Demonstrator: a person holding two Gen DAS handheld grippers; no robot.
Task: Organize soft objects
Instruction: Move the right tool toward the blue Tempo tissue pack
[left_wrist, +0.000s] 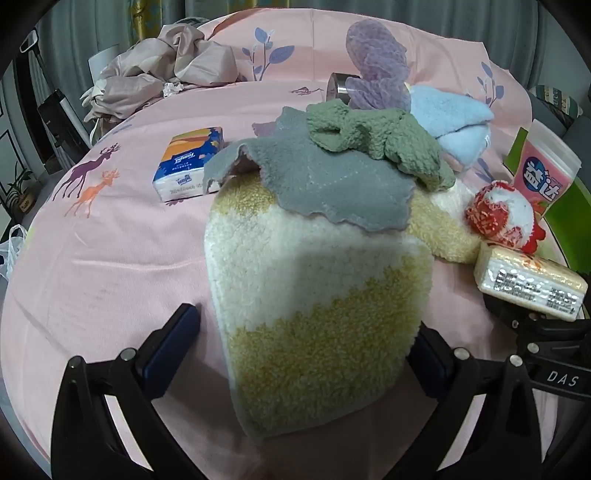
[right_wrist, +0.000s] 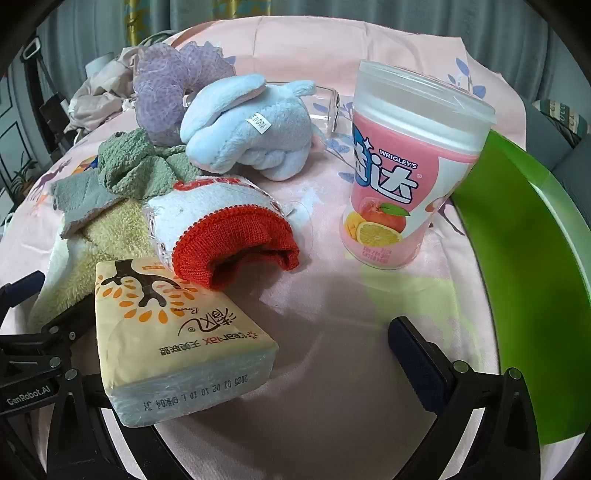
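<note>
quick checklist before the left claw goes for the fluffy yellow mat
1. Left claw open: ok, fingers spread wide on either side of the mat.
2. Mat between the fingers: ok, its near end lies in the gap, not pinched.
3. Mat free of load: not ok, a grey cloth and a green cloth lie on its far end.
4. Right claw free: ok, open, but the tissue pack covers its left finger.
5. Neighbours clear: not ok, the red and white sock sits against the mat's right side.
6. Mat's underside: cannot tell.
</note>
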